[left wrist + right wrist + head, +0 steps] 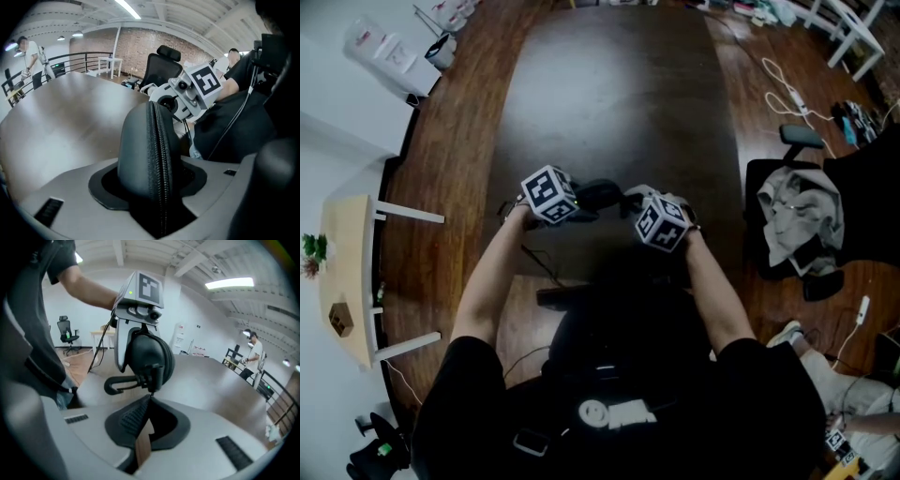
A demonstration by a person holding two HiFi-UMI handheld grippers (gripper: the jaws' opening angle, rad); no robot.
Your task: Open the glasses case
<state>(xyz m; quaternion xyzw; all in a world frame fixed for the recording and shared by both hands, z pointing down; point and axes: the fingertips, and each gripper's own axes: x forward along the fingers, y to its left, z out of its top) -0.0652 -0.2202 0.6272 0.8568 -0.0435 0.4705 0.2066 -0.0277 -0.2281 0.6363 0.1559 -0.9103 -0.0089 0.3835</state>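
A black zippered glasses case (147,150) stands on edge between the jaws of my left gripper (579,201), which is shut on its two sides; the zip runs down the middle, facing the camera. In the head view the case (602,194) hangs above the near end of the table, between both grippers. My right gripper (150,398) is shut, its tips pinching the small zipper pull (151,380) at the case's lower edge (147,357). A black carabiner loop (119,383) sticks out from the case to the left. The right gripper's marker cube (206,82) shows just behind the case.
A long dark wooden table (619,103) stretches ahead. An office chair draped with clothes (797,220) stands at the right. A light side table (352,272) is at the left. Cables (787,94) lie on the floor. A person (253,350) stands far off.
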